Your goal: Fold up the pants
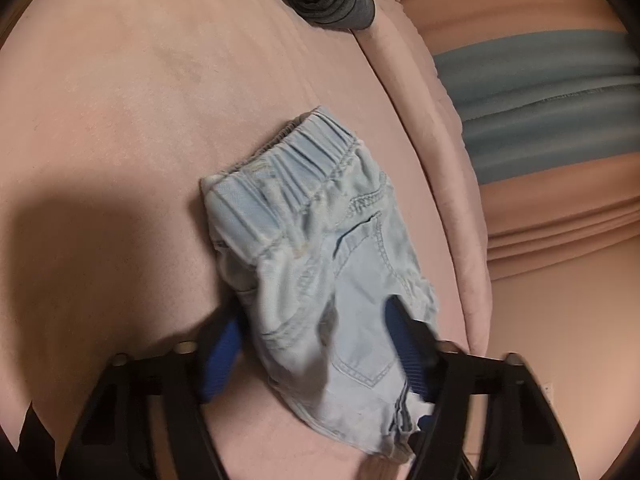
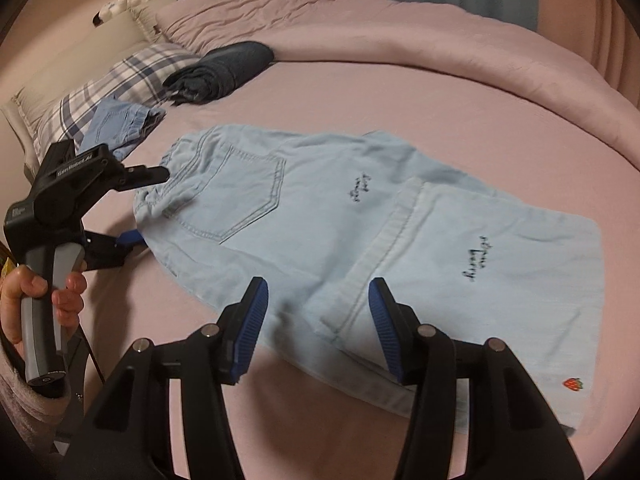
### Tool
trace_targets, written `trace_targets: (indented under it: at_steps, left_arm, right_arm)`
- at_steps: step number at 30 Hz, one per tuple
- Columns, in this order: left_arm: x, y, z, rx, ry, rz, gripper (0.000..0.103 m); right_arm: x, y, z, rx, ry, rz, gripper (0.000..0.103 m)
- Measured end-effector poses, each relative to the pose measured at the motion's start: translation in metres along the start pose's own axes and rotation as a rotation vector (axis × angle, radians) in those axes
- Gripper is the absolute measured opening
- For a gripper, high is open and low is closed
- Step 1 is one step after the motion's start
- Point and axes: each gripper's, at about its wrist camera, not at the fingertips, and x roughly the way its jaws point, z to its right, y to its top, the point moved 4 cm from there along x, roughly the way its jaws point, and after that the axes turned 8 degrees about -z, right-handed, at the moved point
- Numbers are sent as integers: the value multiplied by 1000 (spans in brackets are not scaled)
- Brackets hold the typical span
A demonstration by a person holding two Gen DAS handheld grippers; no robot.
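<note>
Pink-sheeted bed (image 2: 360, 92) under pale blue denim pants (image 2: 320, 216); my left gripper (image 1: 316, 328) clenches their waistband; my right gripper (image 2: 318, 292) hangs released above.

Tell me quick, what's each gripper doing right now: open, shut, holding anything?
Left gripper: jaws straddle the pants at the waistband; whether they pinch it cannot be told.
Right gripper: open over a pants leg, holding nothing.

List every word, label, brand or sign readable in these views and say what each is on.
"GenRobot.AI": white print on the black body of the left gripper.
Dark cursive embroidery on the light blue pants, in two places: too blurred to read.
Small red strawberry emblem near the pants' hem: a picture, no letters.
Nothing else is readable.
</note>
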Motion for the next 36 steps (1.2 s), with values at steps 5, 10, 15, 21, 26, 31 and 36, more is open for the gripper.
trace_targets:
  at_steps: [5, 10, 15, 21, 26, 31, 36]
  left_arm:
    - [4, 1, -13, -29, -9, -1, 24]
    - [3, -1, 0, 49, 74, 15, 24]
    - [4, -6, 9, 123, 146, 34, 24]
    - [2, -9, 8, 156, 171, 43, 24]
    - [0, -10, 11, 178, 189, 50, 24]
    - [-3, -10, 15, 194, 199, 59, 24]
    - [-7, -14, 20, 217, 206, 70, 24]
  right_arm:
    - [13, 1, -6, -7, 18, -34, 53]
    - [24, 3, -10, 7, 46, -54, 53]
    - [28, 6, -10, 27, 63, -57, 53]
    - [27, 8, -7, 33, 60, -59, 53]
    - [28, 7, -4, 36, 56, -64, 53]
    - [29, 7, -4, 37, 54, -68, 52]
    - [31, 7, -3, 34, 51, -69, 53]
